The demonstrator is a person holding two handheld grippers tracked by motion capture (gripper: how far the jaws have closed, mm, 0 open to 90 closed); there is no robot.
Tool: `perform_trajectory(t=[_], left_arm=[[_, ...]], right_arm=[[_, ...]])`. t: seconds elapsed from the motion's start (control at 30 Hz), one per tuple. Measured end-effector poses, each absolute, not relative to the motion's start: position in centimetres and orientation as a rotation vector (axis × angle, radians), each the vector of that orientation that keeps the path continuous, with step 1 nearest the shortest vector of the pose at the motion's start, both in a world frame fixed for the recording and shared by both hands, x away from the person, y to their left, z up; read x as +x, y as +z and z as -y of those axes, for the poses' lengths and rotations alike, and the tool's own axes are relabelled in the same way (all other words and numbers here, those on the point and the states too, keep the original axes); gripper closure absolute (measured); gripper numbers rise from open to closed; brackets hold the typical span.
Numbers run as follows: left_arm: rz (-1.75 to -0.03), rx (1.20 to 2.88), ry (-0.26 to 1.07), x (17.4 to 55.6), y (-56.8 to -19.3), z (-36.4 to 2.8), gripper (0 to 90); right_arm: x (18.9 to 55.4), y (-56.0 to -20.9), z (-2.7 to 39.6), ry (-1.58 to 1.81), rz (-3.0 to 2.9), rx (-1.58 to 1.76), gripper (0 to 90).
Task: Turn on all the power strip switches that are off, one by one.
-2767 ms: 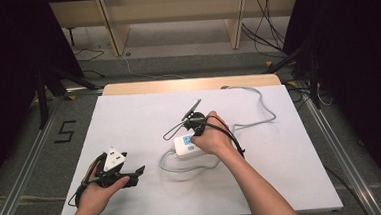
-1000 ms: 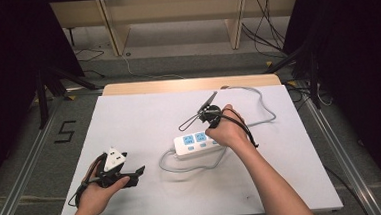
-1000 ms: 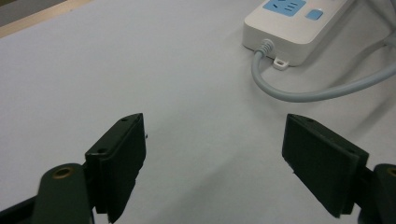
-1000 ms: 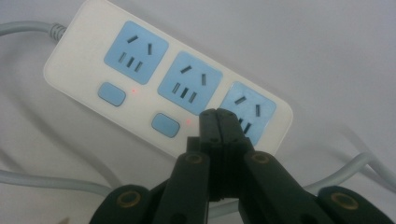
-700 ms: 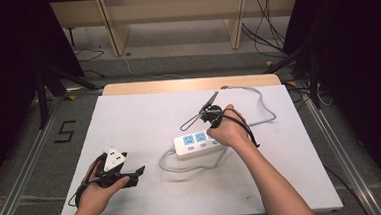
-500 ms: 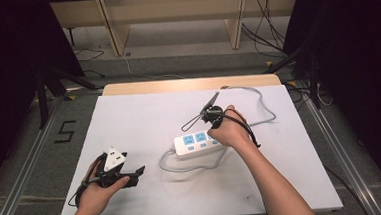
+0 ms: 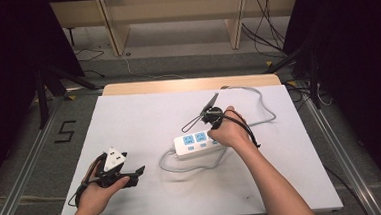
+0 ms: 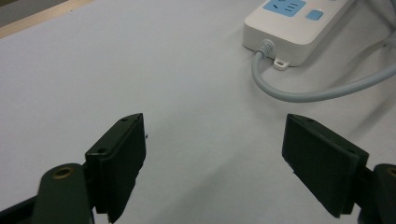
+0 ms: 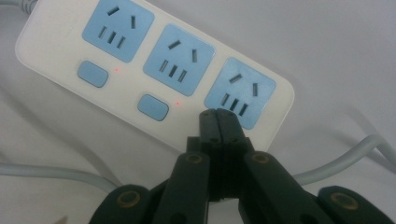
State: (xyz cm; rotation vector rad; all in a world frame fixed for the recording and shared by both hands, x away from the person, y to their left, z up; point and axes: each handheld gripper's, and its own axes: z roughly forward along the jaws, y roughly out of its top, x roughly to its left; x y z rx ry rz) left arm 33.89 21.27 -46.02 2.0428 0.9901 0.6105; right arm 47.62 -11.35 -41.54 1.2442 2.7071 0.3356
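A white power strip [image 7: 195, 142] with three blue sockets lies mid-table, its grey cable [image 7: 266, 114] looping toward the back edge. My right gripper [image 7: 215, 132] points down at the strip's right end. In the right gripper view its jaws [image 9: 218, 115] are shut with nothing between them. Their tips sit over the strip [image 9: 154, 74] just below the third socket and hide what lies under them. Two blue switches with small red lights show beside them. My left gripper [image 7: 135, 175] rests at the front left, open and empty [image 8: 215, 163], with the strip's cable end [image 8: 299, 23] ahead of it.
A loop of grey cable [image 8: 303, 93] lies on the white tabletop [image 7: 144, 115] in front of the strip. A wooden strip [image 7: 187, 84] runs along the table's far edge. Dark stands and loose floor cables [image 7: 268, 22] lie beyond the table.
Since the earliest frame my right hand has shifted from the strip's left end to its right end, uncovering two sockets. Over the last second neither hand has moved.
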Motion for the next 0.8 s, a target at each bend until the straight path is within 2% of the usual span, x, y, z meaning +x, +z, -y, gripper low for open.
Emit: perform_trajectory(t=[0.8], left_arm=[[-0.989,2.041,0.612,33.89,-46.04,-21.27,21.6]], right_arm=[[48.04,-42.25,11.65,0.309,-2.71,1.271,90.0]])
